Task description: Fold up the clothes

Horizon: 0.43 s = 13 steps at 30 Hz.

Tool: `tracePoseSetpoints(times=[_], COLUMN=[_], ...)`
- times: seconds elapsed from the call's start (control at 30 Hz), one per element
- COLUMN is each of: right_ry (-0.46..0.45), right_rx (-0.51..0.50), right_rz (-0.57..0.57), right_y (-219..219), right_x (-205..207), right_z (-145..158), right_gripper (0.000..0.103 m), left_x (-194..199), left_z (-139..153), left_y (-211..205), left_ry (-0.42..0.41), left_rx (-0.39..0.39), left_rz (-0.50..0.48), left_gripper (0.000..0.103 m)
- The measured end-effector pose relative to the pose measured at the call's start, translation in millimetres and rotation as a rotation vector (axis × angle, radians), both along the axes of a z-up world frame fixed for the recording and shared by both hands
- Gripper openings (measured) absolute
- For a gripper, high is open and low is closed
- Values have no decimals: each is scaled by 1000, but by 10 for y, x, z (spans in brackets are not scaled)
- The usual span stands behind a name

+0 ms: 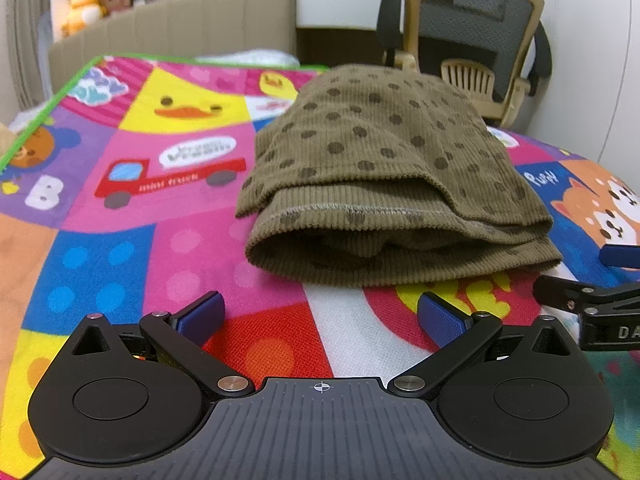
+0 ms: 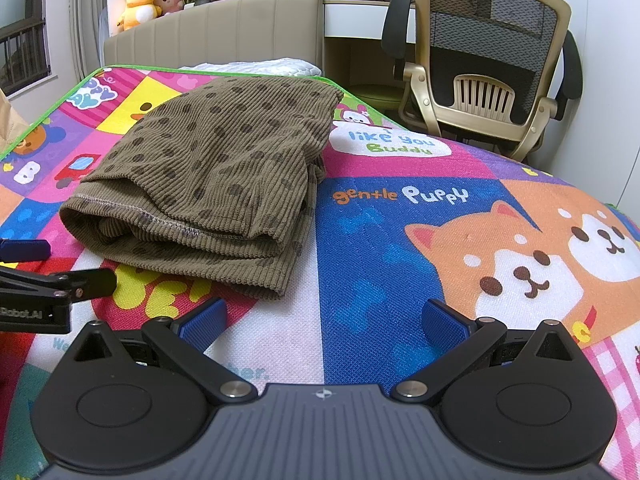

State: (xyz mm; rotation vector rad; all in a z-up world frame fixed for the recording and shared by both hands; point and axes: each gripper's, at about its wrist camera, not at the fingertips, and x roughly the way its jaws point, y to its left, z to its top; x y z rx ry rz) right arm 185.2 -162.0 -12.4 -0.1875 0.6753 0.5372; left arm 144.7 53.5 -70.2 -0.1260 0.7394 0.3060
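Both grippers, left (image 1: 320,316) and right (image 2: 324,320), hover low over a bright cartoon play mat (image 2: 400,240) with fingers spread wide and grasping nothing. Just beyond them lies a folded brown polka-dot garment (image 1: 384,168) on the mat. Farther back stand a padded headboard (image 2: 224,28) and a mesh office chair (image 2: 492,48).

Folded garment (image 1: 384,168) lies on mat (image 1: 132,216), chair (image 2: 488,64) behind.
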Motion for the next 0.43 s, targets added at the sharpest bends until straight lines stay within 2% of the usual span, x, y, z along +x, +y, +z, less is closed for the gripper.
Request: tracePoseSetpoints(times=[0.43], right_ry=[-2], right_rx=[-1], right_rz=[2], right_y=[-5], right_x=[-4], right_z=[2], right_gripper=[103], left_x=[-115], left_z=[-13], left_y=[-55], left_ry=[-18], left_rx=[12], left_rz=[24], left_gripper=[103])
